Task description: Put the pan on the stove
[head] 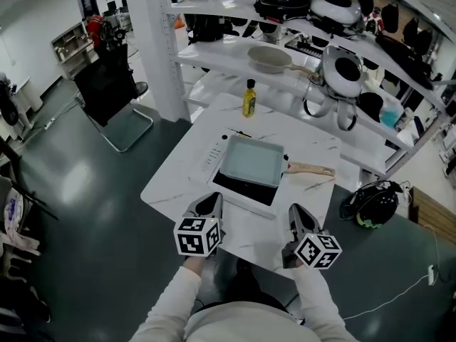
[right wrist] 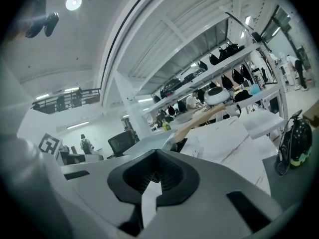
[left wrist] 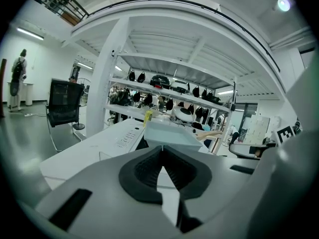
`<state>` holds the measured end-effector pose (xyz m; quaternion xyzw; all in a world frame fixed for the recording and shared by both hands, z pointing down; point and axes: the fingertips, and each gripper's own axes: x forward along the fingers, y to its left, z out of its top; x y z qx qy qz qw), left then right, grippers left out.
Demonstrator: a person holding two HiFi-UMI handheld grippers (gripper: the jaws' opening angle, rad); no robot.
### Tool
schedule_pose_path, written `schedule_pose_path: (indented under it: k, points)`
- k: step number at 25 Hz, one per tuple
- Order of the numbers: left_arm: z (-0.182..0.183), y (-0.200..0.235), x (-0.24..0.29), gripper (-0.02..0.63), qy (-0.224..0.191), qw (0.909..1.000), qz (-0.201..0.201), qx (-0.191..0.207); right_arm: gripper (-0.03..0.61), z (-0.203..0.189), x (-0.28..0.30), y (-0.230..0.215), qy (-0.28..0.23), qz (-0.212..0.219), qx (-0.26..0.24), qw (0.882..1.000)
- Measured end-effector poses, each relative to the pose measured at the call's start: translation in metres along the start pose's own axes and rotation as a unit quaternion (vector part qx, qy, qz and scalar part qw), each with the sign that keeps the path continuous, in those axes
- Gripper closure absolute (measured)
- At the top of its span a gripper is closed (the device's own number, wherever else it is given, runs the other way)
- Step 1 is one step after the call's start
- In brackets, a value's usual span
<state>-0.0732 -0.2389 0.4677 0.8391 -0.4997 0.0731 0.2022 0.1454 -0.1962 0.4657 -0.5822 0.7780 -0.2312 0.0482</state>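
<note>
The table is white and not very big, so there is little room for a wrong move. The stove lies in the middle of it, and the pan already sits on top of the stove. To me the job looks about done. The pan covers the far part of the stove and leaves the near black part bare. I think a push from my side could slide it off the far edge.

My left tongs and right tongs hang over the near side of the table, just in front of the stove. Both are shut tight with nothing in them. They are close to the stove, so a jerk forward could knock it.

The wooden handle sticks out to the right, over the table. It is on the same side as my right tongs. If I swing that way, I could hit it and spin the pan around.

The small yellow bottle stands at the far edge. A long reach could tip it over.
</note>
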Motion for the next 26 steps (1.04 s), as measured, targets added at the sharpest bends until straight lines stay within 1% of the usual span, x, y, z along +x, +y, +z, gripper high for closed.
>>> schedule_pose_path:
  k: [7, 11, 17, 26]
  points:
    - [-0.007, -0.009, -0.017, 0.588, -0.001, 1.0, -0.003, -0.001, 0.551, -0.009, -0.016, 0.002, 0.013, -0.016, -0.017, 1.0]
    - [-0.011, -0.013, -0.026, 0.588, -0.001, 1.0, -0.002, 0.0, 0.551, -0.014, -0.027, 0.006, 0.016, -0.016, -0.023, 0.999]
    - [-0.009, -0.015, -0.039, 0.588, -0.006, 0.9999, -0.001, 0.008, 0.551, -0.015, -0.036, 0.011, 0.011, -0.019, -0.016, 1.0]
    - [-0.016, -0.015, -0.055, 0.588, -0.009, 0.9999, -0.003, 0.006, 0.551, -0.023, -0.047, 0.019, 0.014, -0.024, -0.023, 0.999]
